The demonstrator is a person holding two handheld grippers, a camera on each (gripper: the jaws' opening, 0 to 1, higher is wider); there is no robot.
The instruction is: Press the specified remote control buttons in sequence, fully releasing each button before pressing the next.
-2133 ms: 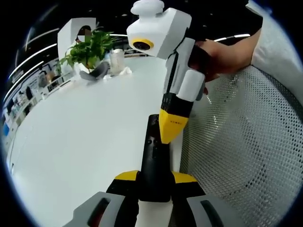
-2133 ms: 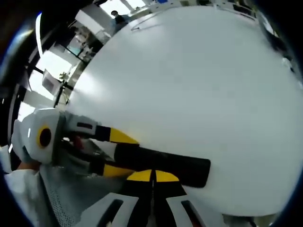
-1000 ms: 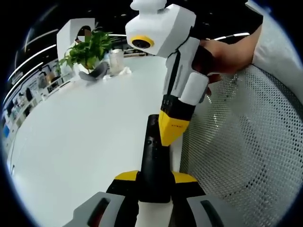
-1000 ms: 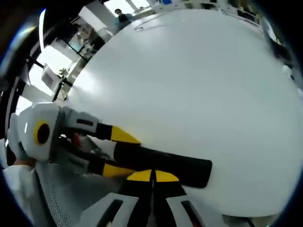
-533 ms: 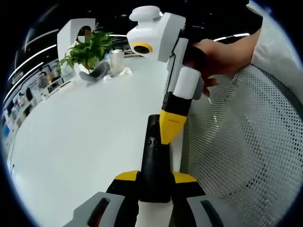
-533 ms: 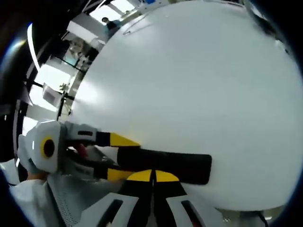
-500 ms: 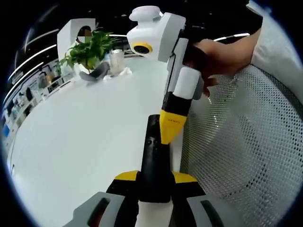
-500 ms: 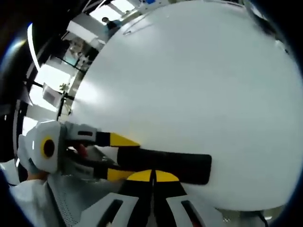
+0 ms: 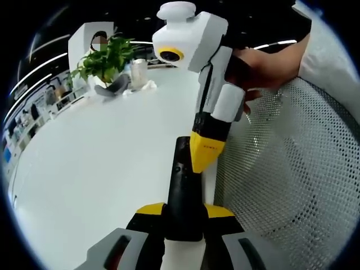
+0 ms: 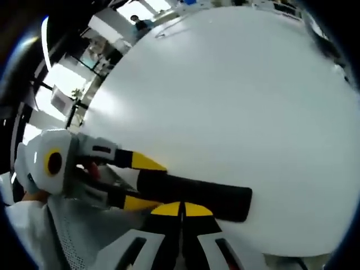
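A black remote (image 9: 181,194) sticks out forward over the white table (image 9: 84,157), with my left gripper (image 9: 184,211) shut on its near end, one yellow jaw on each side. My right gripper (image 9: 202,160) comes down from above, held in a person's hand (image 9: 264,62). Its jaws are shut into one yellow point that meets the remote's upper face near the right edge. In the right gripper view, the shut right gripper (image 10: 181,209) touches the long side of the remote (image 10: 197,194), and the left gripper (image 10: 142,183) clamps the remote's left end.
A potted plant (image 9: 104,59), a cup (image 9: 138,72) and a grey object (image 9: 115,85) stand at the table's far end. White mesh material (image 9: 281,180) lies right of the remote, past the table edge. A person (image 10: 136,20) stands far off.
The right gripper's body has rocked slightly, tilting back to the right, while its tip stays on the same spot of the remote. The left gripper and remote have not moved.
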